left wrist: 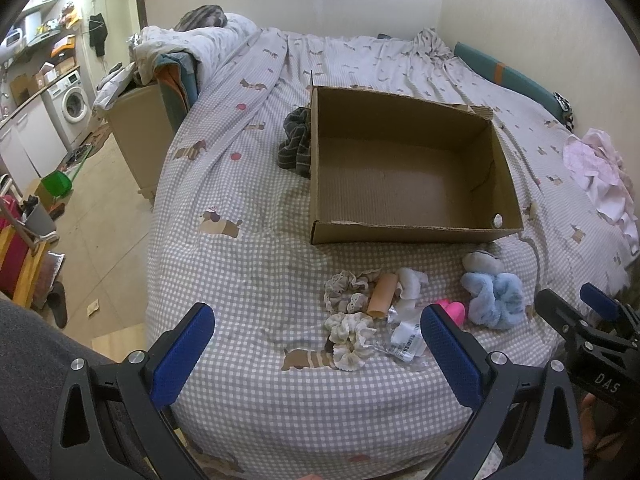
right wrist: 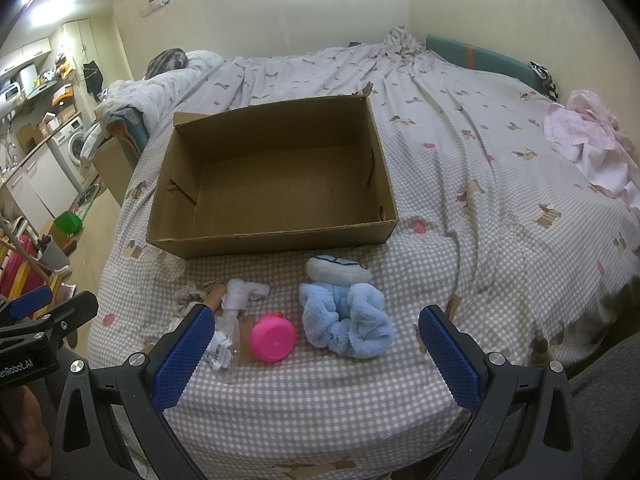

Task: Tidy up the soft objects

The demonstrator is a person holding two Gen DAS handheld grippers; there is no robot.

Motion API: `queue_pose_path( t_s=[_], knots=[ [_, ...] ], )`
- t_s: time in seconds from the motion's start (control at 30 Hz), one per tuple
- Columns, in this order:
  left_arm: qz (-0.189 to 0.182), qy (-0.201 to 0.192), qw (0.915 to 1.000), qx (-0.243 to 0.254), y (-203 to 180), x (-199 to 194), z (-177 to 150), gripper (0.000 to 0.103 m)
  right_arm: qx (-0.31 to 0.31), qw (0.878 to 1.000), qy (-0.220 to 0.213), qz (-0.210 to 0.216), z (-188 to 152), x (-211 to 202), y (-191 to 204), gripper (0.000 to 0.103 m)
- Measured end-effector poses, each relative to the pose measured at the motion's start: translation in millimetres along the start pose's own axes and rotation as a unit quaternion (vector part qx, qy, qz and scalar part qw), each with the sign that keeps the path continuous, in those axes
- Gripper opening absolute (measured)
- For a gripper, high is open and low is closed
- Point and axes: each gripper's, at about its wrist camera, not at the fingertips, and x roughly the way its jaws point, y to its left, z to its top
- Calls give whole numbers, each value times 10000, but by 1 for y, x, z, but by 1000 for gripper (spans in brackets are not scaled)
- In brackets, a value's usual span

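Both grippers hover above the near edge of a bed, jaws spread wide and holding nothing. The left gripper [left wrist: 316, 356] points at a small heap of soft things. The right gripper [right wrist: 316, 354] points at a pink plastic cap [right wrist: 273, 339] and, just beside it, a fluffy blue scrunchie [right wrist: 348, 324].

Out from the left jaws lie a cream scrunchie [left wrist: 350, 338], a lace-edged beige scrunchie [left wrist: 346, 290], a tan cardboard tube [left wrist: 382, 294], a white cloth piece [left wrist: 412, 284] and a clear spray bottle [right wrist: 230, 344] with a barcode sticker. Beyond the blue scrunchie, touching it, lies a small white and grey plush [right wrist: 338, 272].

Further back on the checked, dog-print bedsheet [left wrist: 248, 248] stands an open cardboard box [right wrist: 276, 236]. Its floor is bare, so the sorting appears not yet begun: every soft item still lies outside, and all remain to be picked up and placed. A dark striped cloth [left wrist: 296, 142] lies against the box's far left side.

Readable writing: "DAS" on the right gripper's body in the left view, and "nRobot.AI", cut off, on the left gripper's body in the right view. The barcode digits are too small to read.
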Motion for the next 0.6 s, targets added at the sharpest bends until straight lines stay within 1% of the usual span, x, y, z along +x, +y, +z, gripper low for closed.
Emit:
queue_pose_path(
  t_s=[0.6],
  knots=[
    [6, 34, 10000, -15, 0, 1, 0, 103, -9, 10000, -20, 12, 0, -1, 0, 103]
  ],
)
